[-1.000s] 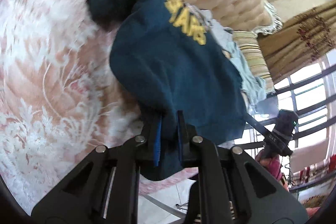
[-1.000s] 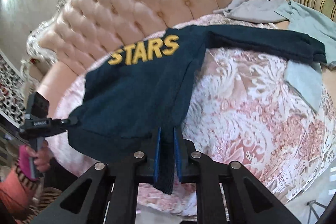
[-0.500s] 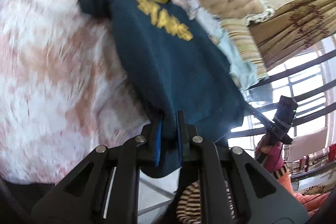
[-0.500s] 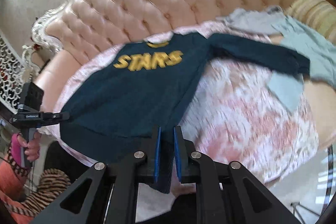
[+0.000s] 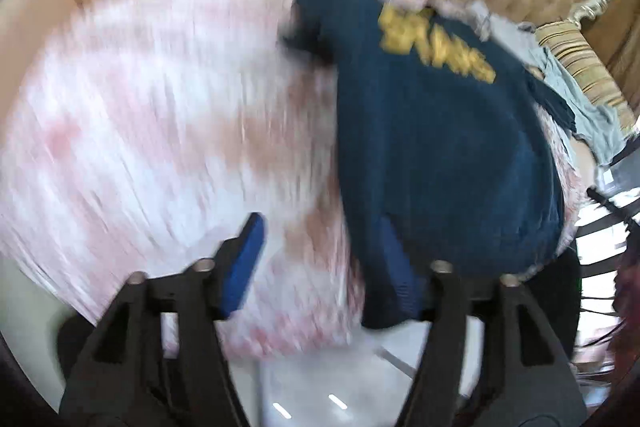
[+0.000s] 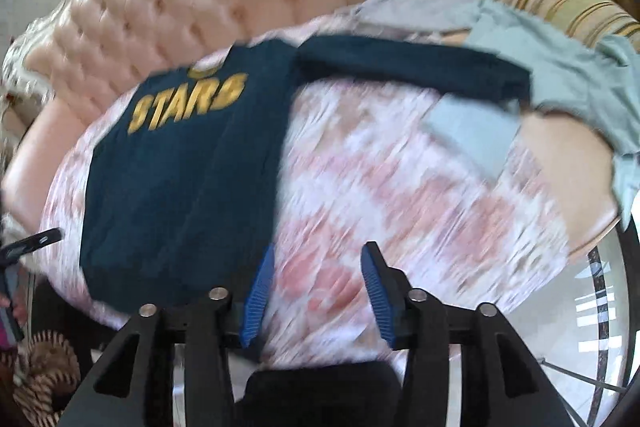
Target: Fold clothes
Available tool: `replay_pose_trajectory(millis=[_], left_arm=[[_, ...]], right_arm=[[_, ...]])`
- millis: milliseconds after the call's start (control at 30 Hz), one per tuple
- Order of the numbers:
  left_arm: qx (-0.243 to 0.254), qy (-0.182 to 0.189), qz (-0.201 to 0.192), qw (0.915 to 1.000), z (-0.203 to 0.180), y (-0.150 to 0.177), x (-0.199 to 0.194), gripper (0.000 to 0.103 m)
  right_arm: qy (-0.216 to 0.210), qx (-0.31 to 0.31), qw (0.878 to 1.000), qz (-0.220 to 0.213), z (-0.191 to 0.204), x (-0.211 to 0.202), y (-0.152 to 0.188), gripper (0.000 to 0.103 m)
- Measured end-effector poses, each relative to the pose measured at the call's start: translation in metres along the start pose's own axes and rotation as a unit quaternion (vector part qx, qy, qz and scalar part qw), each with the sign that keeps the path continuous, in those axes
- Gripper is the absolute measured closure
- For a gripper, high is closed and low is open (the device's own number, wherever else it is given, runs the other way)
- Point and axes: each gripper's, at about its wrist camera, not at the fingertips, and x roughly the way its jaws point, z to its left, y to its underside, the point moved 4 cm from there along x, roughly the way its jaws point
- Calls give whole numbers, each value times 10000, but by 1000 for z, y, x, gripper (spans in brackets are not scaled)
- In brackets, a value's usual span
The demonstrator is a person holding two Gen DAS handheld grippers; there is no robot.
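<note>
Right wrist: apparently flat sweatshirt [image 6: 180, 187], blurred.

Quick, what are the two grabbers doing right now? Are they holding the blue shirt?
Left gripper: open, holding nothing; the shirt hem lies by its right finger.
Right gripper: open, holding nothing, shirt beside it.

Both grippers spread wide, nothing clamped.

Left black two-finger gripper with blue ribbed pads [image 5: 324, 263]: jaws far apart; the left pad [image 5: 244, 267] shows clear, the right finger is partly hidden behind dark cloth draped at its tip. Right black two-finger gripper with blue ribbed pads [image 6: 318, 293]: jaws parted, both pads [image 6: 258, 297] bare and in plain sight. Both views are motion-blurred. The person's hands are not visible on the handles.
</note>
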Motion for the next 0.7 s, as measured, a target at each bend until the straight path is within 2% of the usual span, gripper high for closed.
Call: replay_pose_trajectory(millis=[33,133,200,233,400,467,533,633,700], left_arm=[[122,114,-155,9997,-14,-10,-4,9],[610,386,-380,9967,-64,-39,4,4],[912,428,-256,9946,-91,-48,30,4],[960,491,-149,9941,-104,-53,45,4],[1136,636,347,9909,-154,-53,102,4],[1202,668,498,9893,-164,-45,114,4],[1264,690,619,9876,-171,-37,121,4],[1339,633,823,9855,-175,-27,133,4],[1374,595,913,9845,-175,-21,141,4]], right_arm=[[-1,95,9999,-107,-8,-2,-9,51],[-3,381,9984,-427,-31,-9,-37,51],[-24,651,9958,-651,-49,-12,-56,51],[-86,993,9919,-789,-68,-10,-68,51],[-146,2418,9611,-1328,-157,5,-105,51],[-241,2660,9542,-1349,-177,14,-116,51],[-254,2729,9525,-1331,-190,23,-129,51],[-143,2739,9548,-1144,-202,38,-139,51],[-222,2710,9572,-986,-208,50,-141,51]])
